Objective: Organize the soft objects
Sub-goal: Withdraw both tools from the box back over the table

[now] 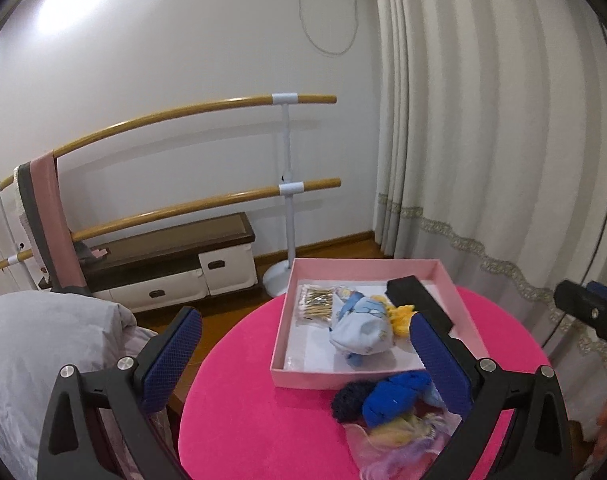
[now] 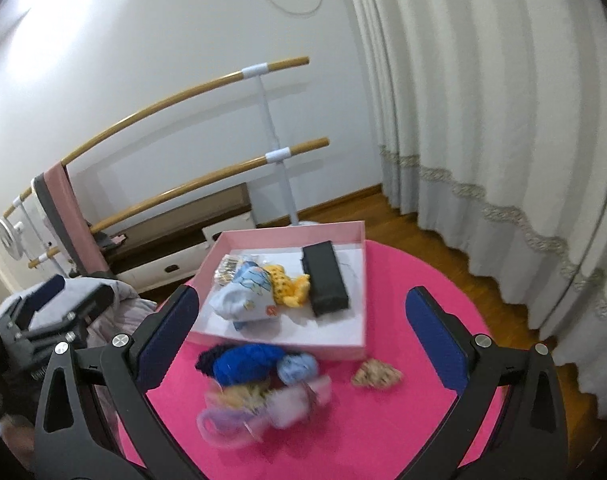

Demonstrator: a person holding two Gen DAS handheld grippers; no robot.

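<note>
both claws (image 1: pixel 303 354) (image 2: pixel 303 330) wide open, empty | soft pile (image 2: pixel 259 376) near box (image 2: pixel 283 338) | risk: clear bag (image 2: pixel 263 412) slippery, could slide off worktop (image 2: pixel 403 420)

Your two wrist cameras looked down from the near side, close together, toward the far wall; both shared the pink table (image 1: pixel 243 380) and box (image 2: pixel 355 280).

The box (image 2: pixel 355 236) sits on the table (image 2: pixel 423 280). In it, a case (image 2: pixel 324 278) lies right of a cloth bundle (image 2: pixel 245 294). Before the box lies yarn (image 2: pixel 245 362).
</note>
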